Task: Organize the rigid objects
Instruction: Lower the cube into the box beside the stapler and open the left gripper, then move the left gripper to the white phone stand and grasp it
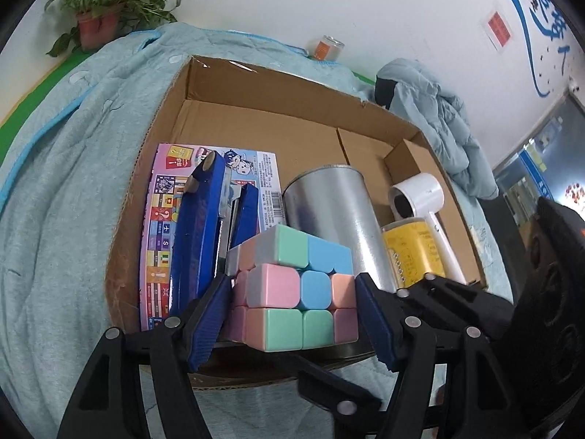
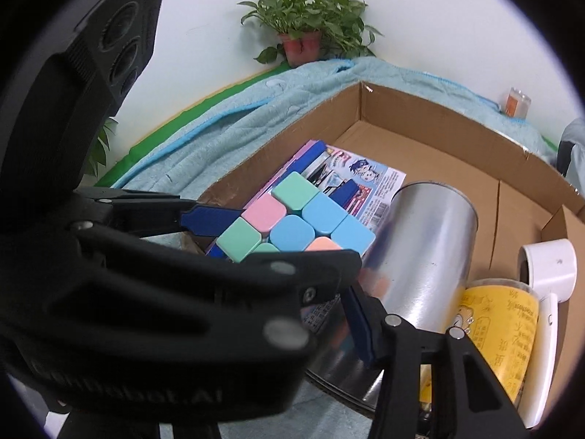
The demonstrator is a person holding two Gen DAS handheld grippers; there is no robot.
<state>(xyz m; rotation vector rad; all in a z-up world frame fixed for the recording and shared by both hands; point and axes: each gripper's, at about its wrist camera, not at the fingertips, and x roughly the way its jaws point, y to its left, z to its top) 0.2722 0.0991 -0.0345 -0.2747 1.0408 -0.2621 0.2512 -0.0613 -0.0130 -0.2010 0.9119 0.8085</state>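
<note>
Your left gripper [image 2: 292,256] fills much of the right wrist view and hides the near side of the cube [image 1: 292,289], which sits pinched between its blue pads above the cardboard box's [image 1: 256,109] near edge. Your right gripper's [image 2: 321,314] left finger is covered, so I cannot tell its state. In the box lie a game box [image 1: 157,248], blue stapler [image 1: 201,226], silver can [image 1: 329,212], yellow jar [image 1: 413,252] and white hair dryer [image 1: 420,194]
</note>
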